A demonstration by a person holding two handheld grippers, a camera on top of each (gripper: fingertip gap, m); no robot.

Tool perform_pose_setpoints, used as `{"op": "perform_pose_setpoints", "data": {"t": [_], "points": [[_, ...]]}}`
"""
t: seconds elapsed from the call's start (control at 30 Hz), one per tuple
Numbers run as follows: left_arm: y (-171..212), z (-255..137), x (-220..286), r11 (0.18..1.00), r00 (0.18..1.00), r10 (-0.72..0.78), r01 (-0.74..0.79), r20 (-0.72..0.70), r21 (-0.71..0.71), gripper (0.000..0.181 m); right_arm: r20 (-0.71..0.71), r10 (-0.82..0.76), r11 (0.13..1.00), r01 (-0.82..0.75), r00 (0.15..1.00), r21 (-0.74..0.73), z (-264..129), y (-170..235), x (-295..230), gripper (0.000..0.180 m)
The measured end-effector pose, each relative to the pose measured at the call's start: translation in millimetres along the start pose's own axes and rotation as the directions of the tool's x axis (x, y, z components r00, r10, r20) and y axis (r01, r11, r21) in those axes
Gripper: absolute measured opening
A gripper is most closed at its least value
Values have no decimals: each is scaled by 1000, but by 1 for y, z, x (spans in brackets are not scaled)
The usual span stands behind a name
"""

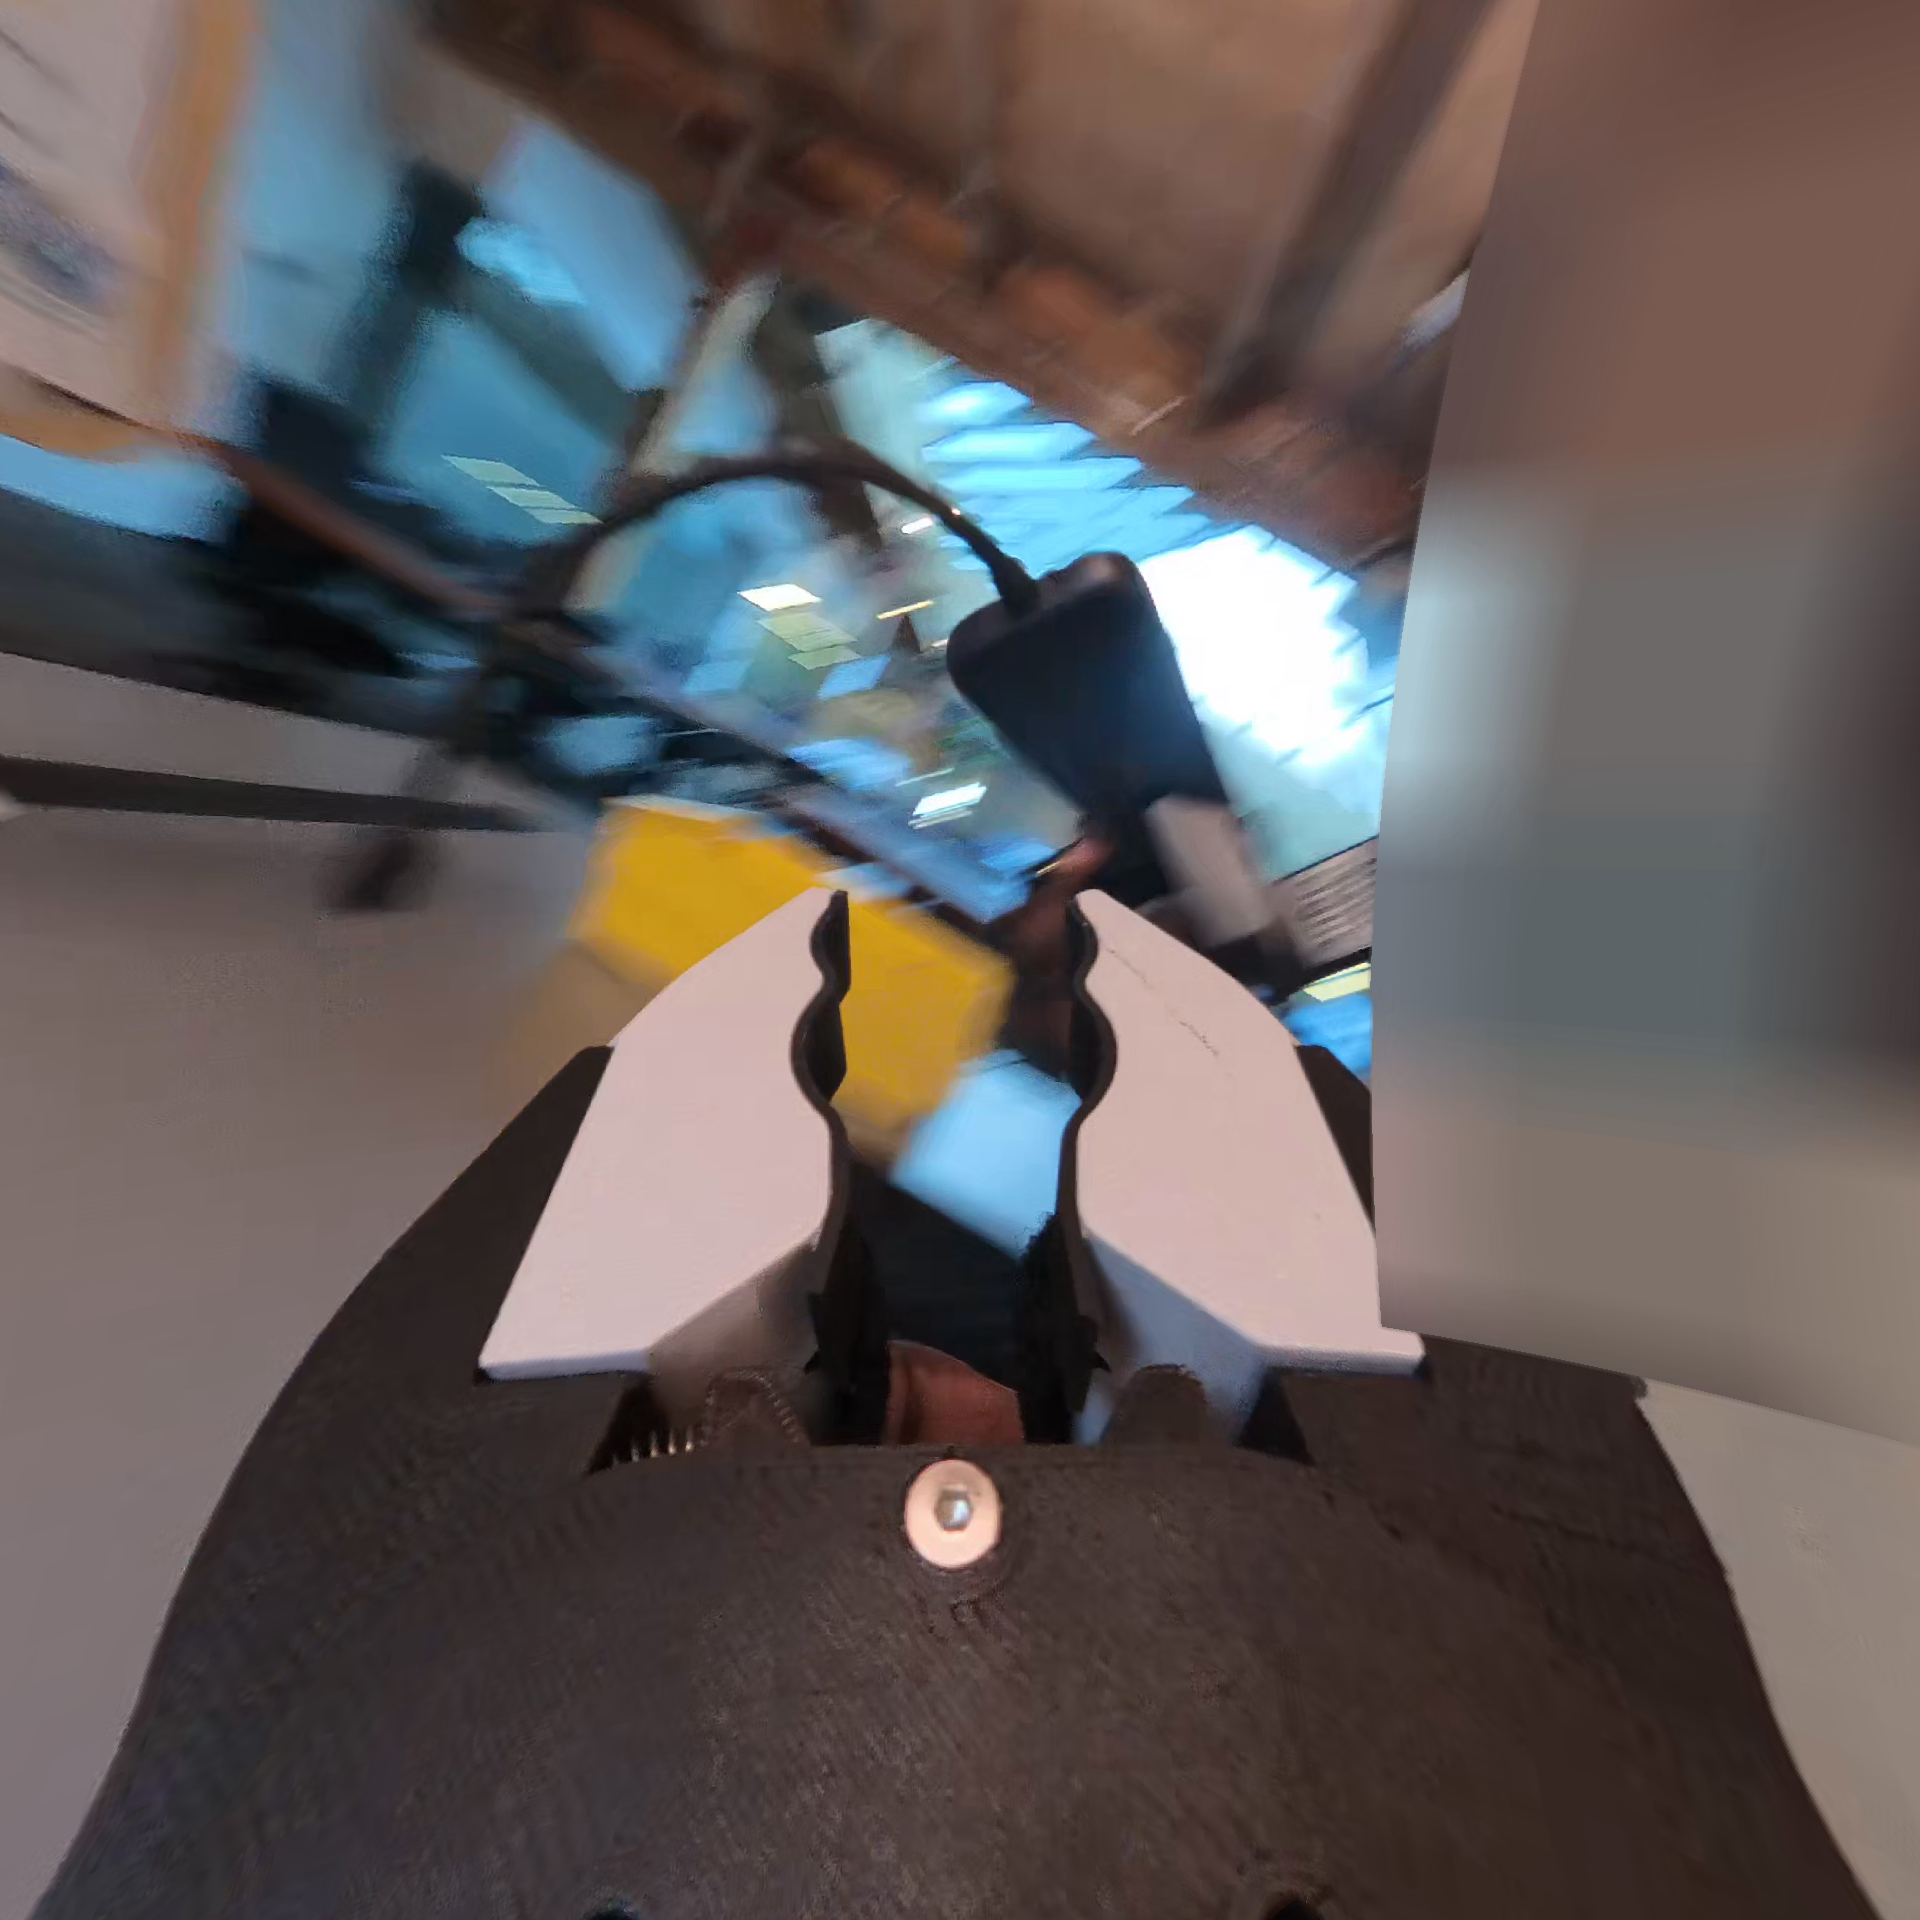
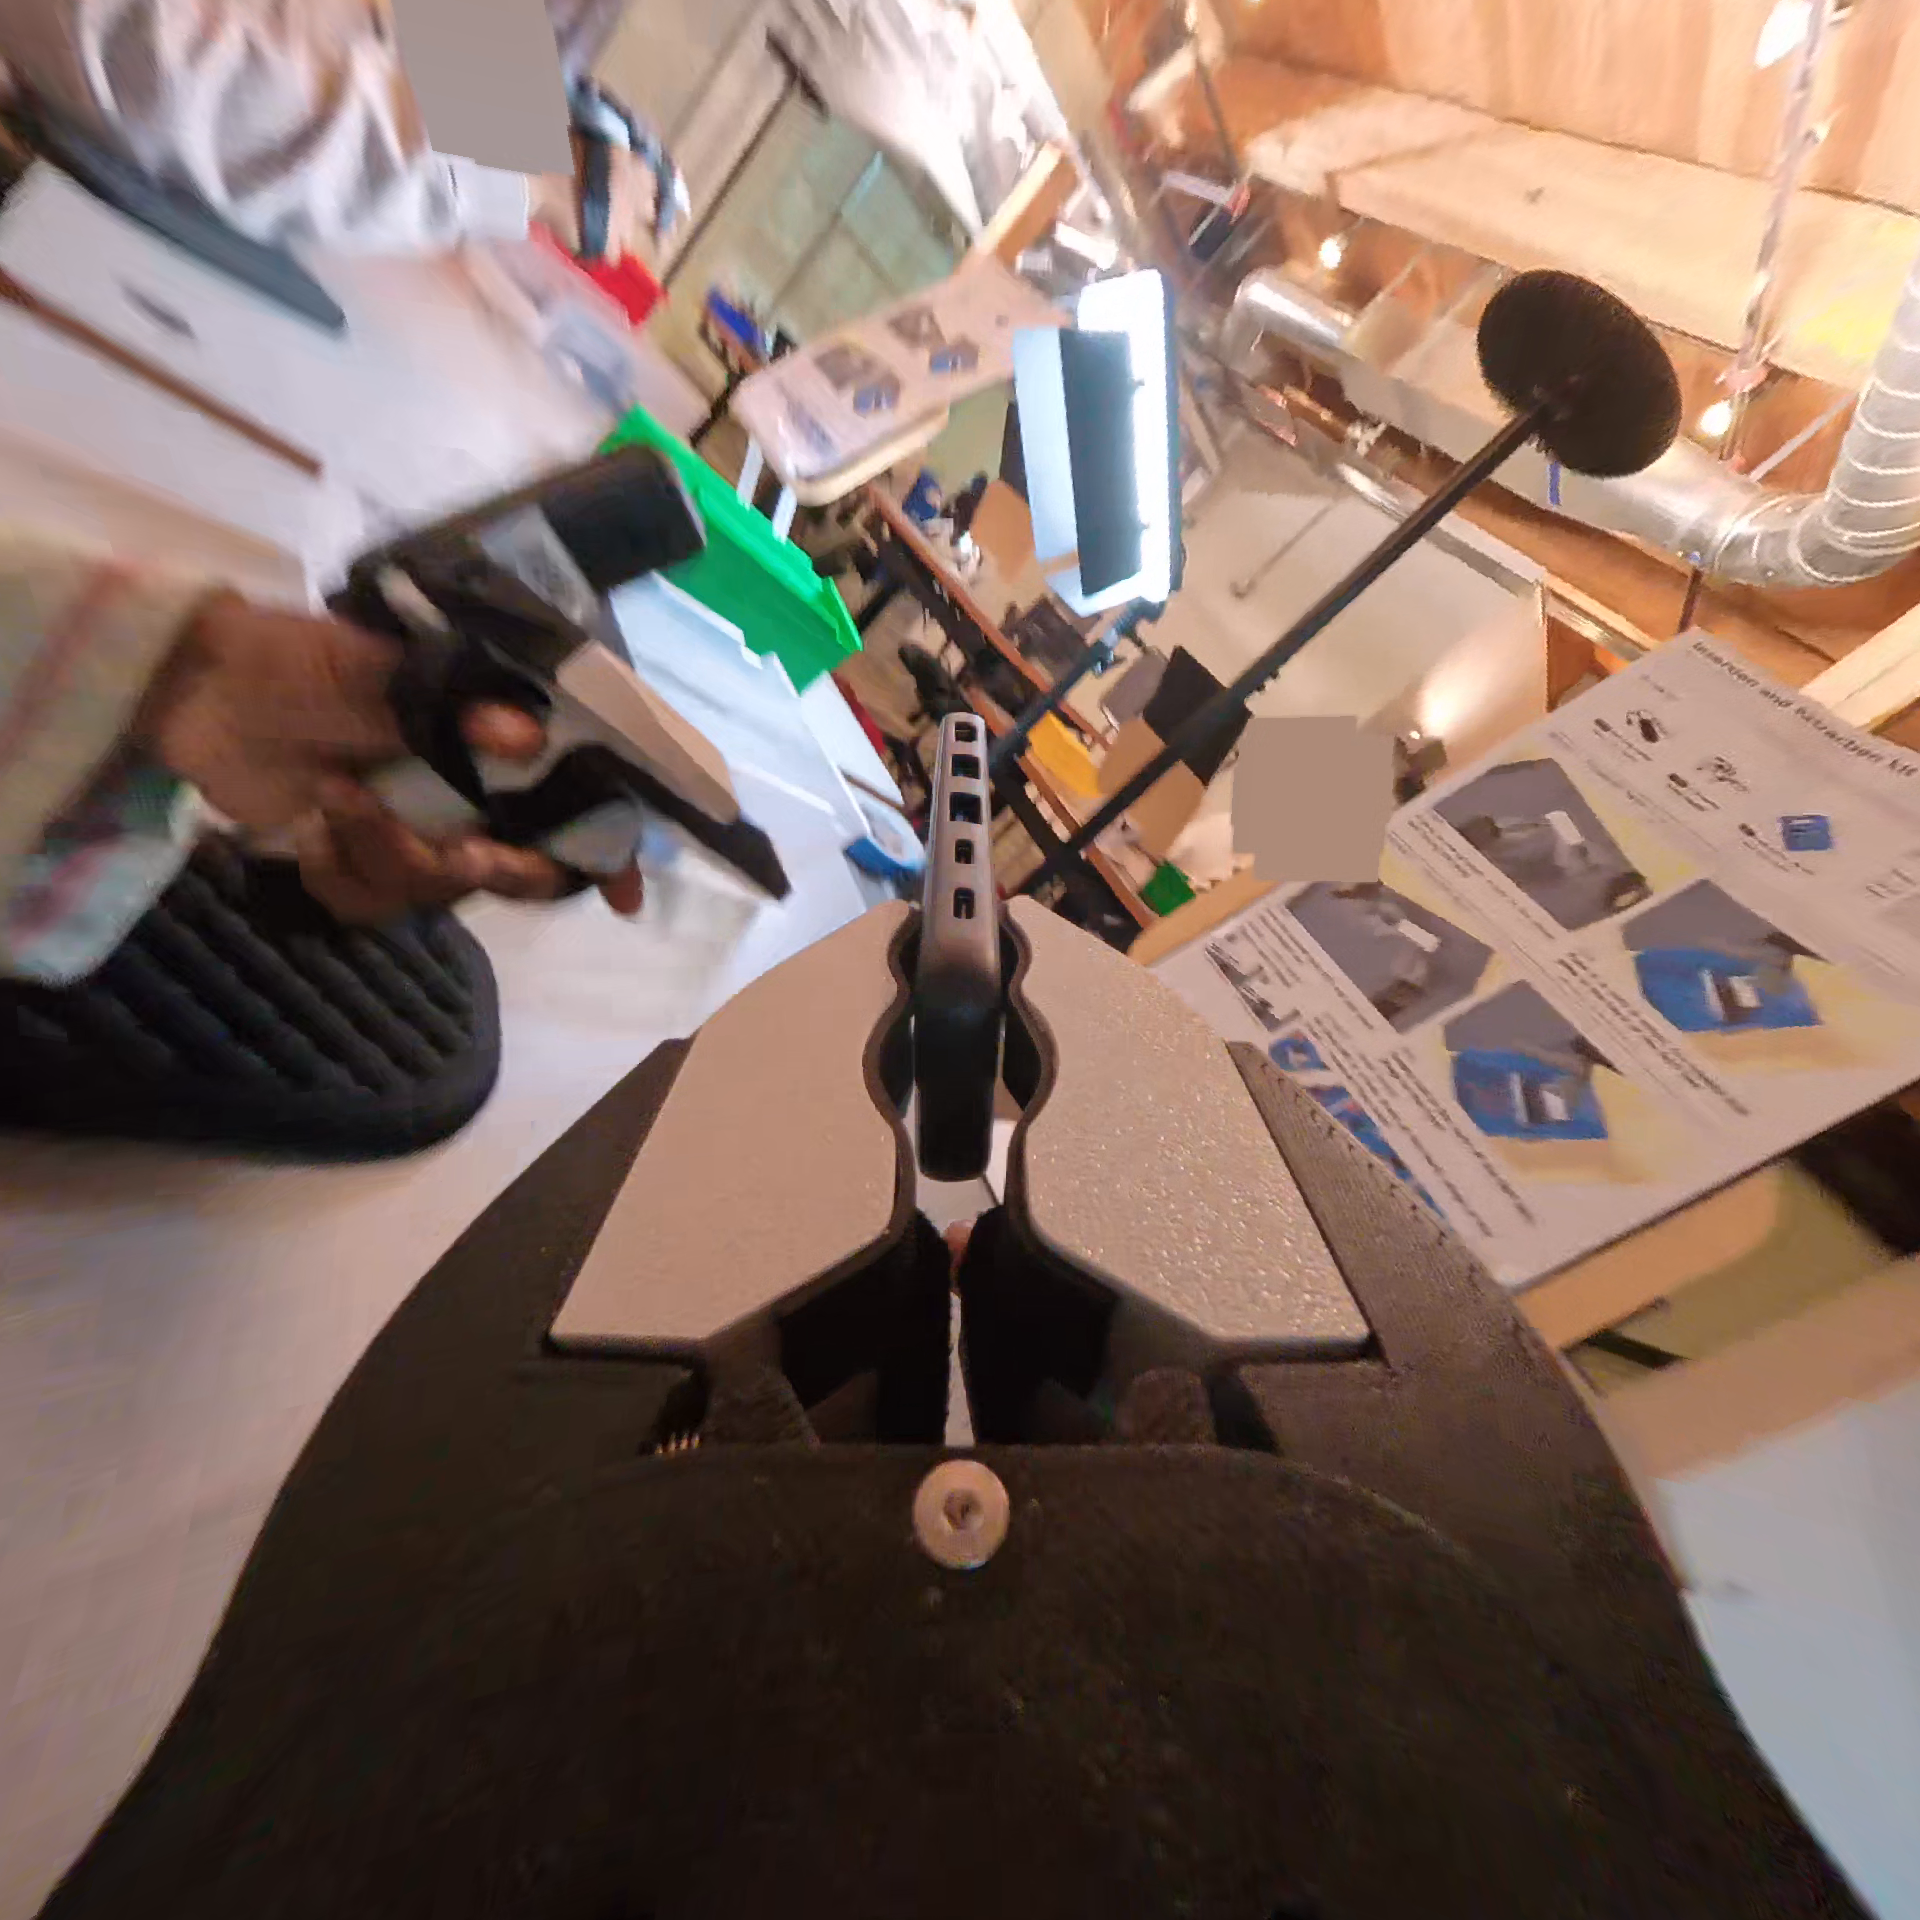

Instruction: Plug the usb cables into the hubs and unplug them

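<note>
gripped edge-on between the right gripper's (image 2: 958,940) grey fingers (image 2: 1164,1132), a dark usb hub (image 2: 954,956) pokes forward past the tips, its row of ports facing up. off to its left a hand (image 2: 301,748) holds the left gripper (image 2: 764,862) over the white table (image 2: 260,1299). from the left wrist view that left gripper (image 1: 956,914) stands spread with nothing between its fingers (image 1: 707,1122), and a black hub (image 1: 1081,686) with its cable (image 1: 769,488) hangs in the air beyond the tips, up and to the right.

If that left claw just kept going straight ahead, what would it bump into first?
Probably the black hub hanging just ahead of the left gripper, slightly right of its line; blur hides depth, so it might pass alongside.
</note>
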State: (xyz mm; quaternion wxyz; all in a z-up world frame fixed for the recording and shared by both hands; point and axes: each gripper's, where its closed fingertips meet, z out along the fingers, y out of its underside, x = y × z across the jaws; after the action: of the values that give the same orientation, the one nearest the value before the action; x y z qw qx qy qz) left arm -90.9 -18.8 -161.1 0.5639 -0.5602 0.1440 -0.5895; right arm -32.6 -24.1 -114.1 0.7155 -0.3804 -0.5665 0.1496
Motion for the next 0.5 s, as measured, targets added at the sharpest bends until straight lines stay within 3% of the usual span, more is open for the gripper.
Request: {"op": "perform_pose_setpoints", "data": {"t": [0.07, 0.1, 0.17, 0.23, 0.33, 0.5], "points": [[-2, -11, -12, 958, 944, 282, -270, 169, -94, 41, 21, -56, 996, 57, 998, -69, 1, 11, -1, 13], [-6, -13, -16, 891, 864, 452, -422, 222, -170, 42, 44, -67, 993, 71, 997, -95, 1, 16, -4, 13], [-10, -10, -15, 657, 628, 750, -672, 206, -343, 44, 90, -74, 987, 86, 993, -135, 3, 26, -9, 13], [-6, 2, -11, 385, 401, 914, -801, 67, -459, 46, 131, -65, 983, 86, 989, -163, 4, 33, -15, 13], [12, 21, -11, 87, 201, 965, -850, -166, -520, 47, 189, -49, 977, 86, 981, -193, 4, 42, -26, 12], [35, 40, -19, -175, 26, 925, -857, -380, -485, 44, 247, -33, 977, 84, 968, -197, 3, 47, -38, 13]]}}
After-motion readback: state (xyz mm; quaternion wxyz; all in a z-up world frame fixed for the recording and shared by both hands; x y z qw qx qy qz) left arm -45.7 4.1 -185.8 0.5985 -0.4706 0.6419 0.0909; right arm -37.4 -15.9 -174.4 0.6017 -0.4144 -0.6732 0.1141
